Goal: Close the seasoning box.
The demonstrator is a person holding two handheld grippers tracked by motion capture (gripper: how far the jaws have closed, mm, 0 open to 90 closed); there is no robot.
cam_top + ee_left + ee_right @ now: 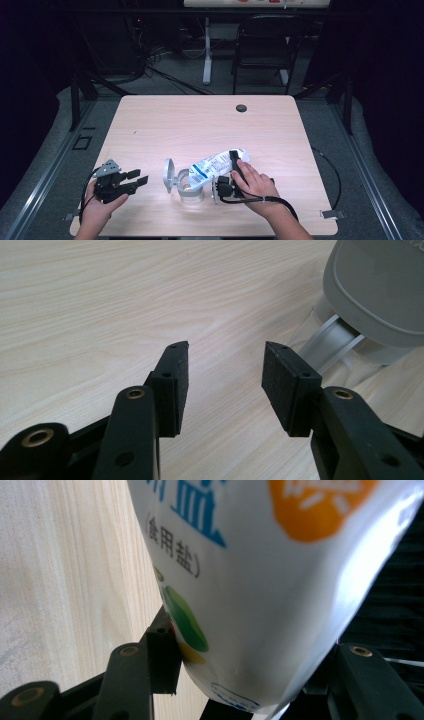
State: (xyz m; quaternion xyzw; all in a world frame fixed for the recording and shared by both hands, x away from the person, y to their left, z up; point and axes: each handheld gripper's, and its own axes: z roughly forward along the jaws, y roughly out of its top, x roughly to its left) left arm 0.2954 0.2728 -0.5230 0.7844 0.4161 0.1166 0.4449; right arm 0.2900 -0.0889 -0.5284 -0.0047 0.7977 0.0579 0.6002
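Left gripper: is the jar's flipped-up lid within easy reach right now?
Probably yes. The left gripper is open beside the grey lid, bare table between them; the bag comes in from the other side.

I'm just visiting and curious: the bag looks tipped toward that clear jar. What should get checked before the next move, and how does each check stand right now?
1. Right gripper clamped on the white bag: ok, jaws press both sides in the right gripper view.
2. Bag mouth over the jar: ok, its low end sits at the opening.
3. Jar lid flipped open: ok.
4. Left gripper steadying the jar: not ok, open and apart from it.
5. Contents flowing: cannot tell.
6. Jar upright on the table: ok.
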